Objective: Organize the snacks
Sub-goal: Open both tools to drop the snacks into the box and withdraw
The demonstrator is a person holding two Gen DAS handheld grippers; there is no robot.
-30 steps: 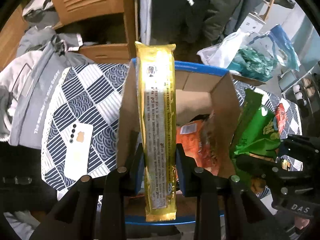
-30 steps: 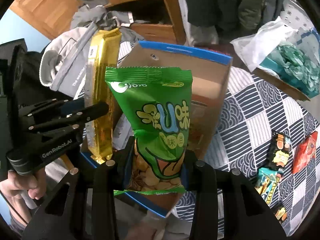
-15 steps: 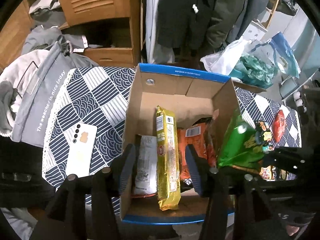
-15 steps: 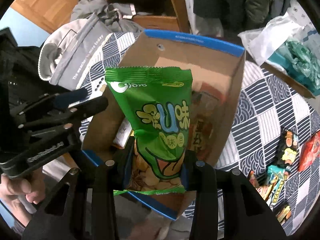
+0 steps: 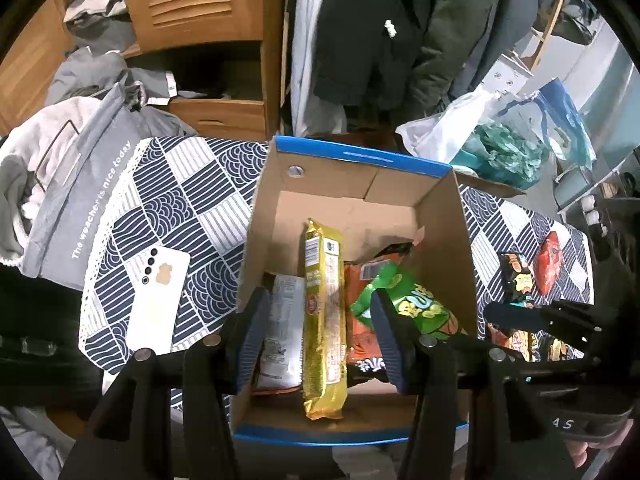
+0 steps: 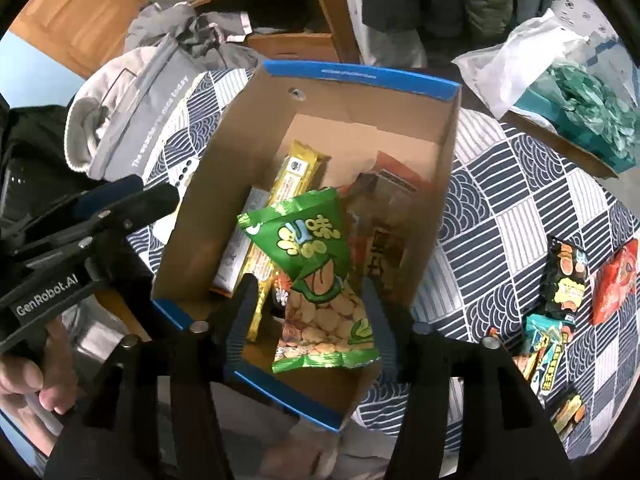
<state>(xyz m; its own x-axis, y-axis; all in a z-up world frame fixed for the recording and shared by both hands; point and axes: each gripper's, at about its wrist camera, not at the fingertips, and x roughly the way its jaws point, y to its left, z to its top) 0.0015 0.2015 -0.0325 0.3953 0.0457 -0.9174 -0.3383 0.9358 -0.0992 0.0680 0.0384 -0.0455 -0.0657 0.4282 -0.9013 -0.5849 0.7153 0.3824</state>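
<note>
Left gripper (image 5: 318, 336) opened and dropped the yellow bar (image 5: 324, 320); it landed flat in the cardboard box (image 5: 360, 184). Right gripper (image 6: 308, 312) jaws just opened and released the green snack bag (image 6: 316, 276), which tipped over into the box, clear of both pads.

I see the surface (image 5: 168, 208) under a navy-and-white patterned cloth (image 6: 516, 216), and the cardboard box (image 5: 360, 164) with a blue rim stands on it near the middle. Left of the box a white phone (image 5: 158, 300) lies flat beside a grey bag (image 5: 88, 184) with white lettering. To the right, well apart from the box, loose snack packets (image 6: 564, 280) lie scattered, and a white plastic bag (image 6: 532, 52) sits at the far right corner.
</note>
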